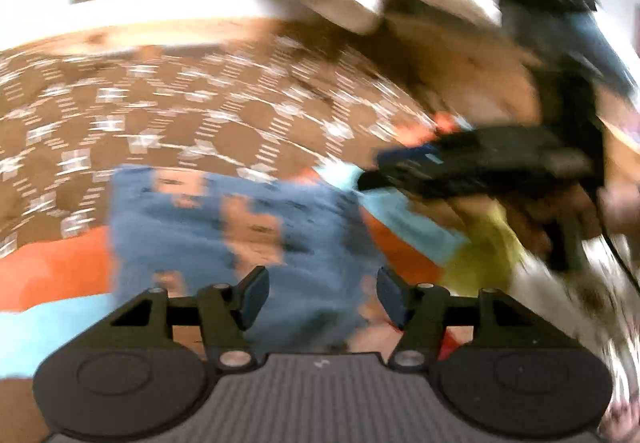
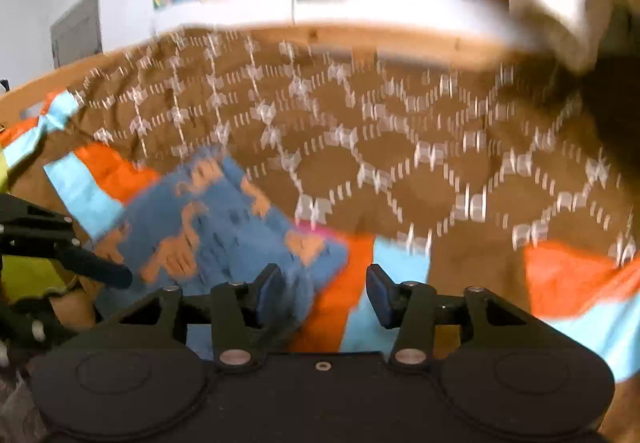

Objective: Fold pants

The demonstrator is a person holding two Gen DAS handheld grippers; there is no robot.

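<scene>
With both the left gripper and right gripper spread and pinching nothing, the folded blue pants lie just ahead of our fingers on the patterned bedspread, so we should square the edges gently.

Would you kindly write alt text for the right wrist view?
The right gripper hangs open above blue pants with orange patches, folded small on a brown patterned bedspread. The left gripper shows at the left edge; the picture is motion-blurred.
</scene>
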